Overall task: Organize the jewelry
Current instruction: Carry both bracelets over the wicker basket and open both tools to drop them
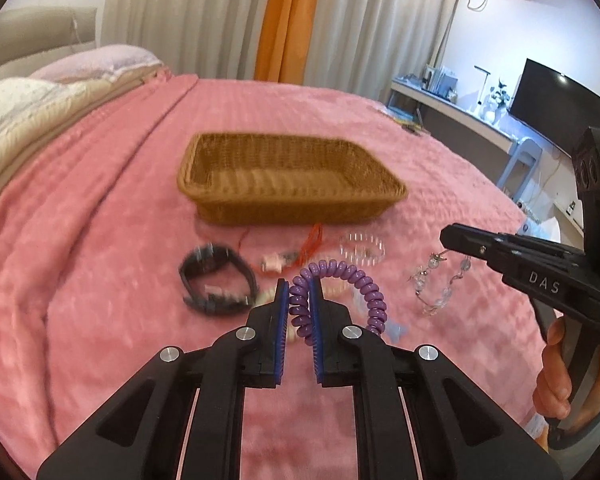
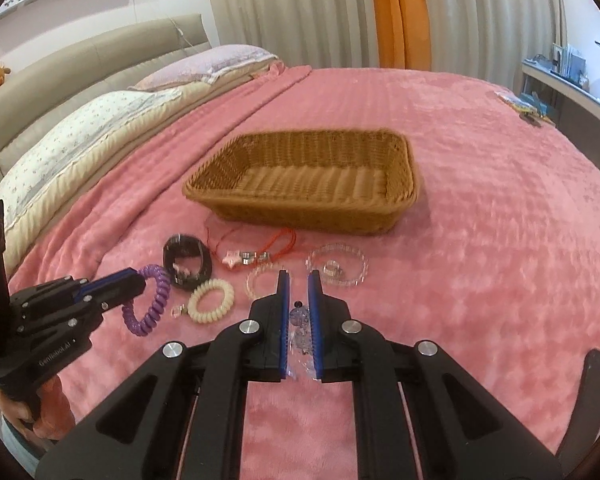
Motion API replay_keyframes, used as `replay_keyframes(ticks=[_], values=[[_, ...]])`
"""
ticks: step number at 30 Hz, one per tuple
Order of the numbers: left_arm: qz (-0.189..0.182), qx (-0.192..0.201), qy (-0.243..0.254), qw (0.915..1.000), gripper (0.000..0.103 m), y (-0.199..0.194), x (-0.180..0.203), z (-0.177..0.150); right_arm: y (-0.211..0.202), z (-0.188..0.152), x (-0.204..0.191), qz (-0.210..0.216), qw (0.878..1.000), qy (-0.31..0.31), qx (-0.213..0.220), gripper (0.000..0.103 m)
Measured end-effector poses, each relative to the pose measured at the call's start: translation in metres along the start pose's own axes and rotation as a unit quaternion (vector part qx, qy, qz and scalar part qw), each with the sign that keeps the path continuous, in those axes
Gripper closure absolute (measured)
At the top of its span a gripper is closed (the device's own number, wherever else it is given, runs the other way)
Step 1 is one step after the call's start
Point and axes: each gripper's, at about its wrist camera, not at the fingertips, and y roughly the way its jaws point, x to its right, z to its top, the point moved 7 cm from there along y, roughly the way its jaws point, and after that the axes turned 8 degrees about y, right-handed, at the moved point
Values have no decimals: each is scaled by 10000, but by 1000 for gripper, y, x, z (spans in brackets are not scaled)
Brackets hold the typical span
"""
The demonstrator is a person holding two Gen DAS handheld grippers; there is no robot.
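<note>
Left gripper [image 1: 300,284] clamps a purple coil bracelet [image 1: 340,276]; right gripper [image 2: 299,280], at three o'clock, clamps a beaded bracelet [image 1: 440,284].

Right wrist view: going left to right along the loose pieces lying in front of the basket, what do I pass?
Purple spiral coil band held in the left tongs → cream spiral coil band → pink star charm on red cord → clear beaded bracelet.

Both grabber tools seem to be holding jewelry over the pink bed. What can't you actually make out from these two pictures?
- Beaded bracelet: in the right wrist view, right gripper fingers hide most of it.
- Black watch: motion-blurred in the left wrist view; face unreadable.
- Star charm on red cord: too small for detail.
- Basket: near wall hides part of its floor, both views.
</note>
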Motion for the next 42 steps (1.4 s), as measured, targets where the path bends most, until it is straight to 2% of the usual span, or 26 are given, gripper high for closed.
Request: replay_keyframes(ticks=[8,13,17,24,33,34,35,36,37,38,42], values=[[211,341,252,9989,94,13,-11,69,5,74,-3,-62,9989,-93,454,95],[265,420,329,9982,94,41,-16,107,37,116,4,-153,9985,-50,524,95],[257,322,310,9987,94,74,-23,124,77,131,13,-235,9992,47,316,95],[213,-248,121,9994,94,141,-39,124,144,126,32,-388,9987,271,-179,95],[252,-589,120,9979,93,170,-46,106,172,111,47,-443,9971,456,-430,95],[267,-546,135,9981,86,169,-46,106,172,109,48,-427,9968,486,-469,94],[264,-485,164,9983,71,167,-45,106,170,108,50,-380,9964,553,-510,88],[264,-416,187,9986,65,163,-45,107,169,109,50,-366,9964,586,-501,74],[290,-316,206,9989,59,155,-45,108,163,109,51,-373,9966,600,-421,64],[272,-253,208,9991,59,149,-45,109,156,111,51,-389,9970,588,-311,46],[127,19,75,9999,56,110,-51,114,122,112,42,-281,9984,480,-66,44]])
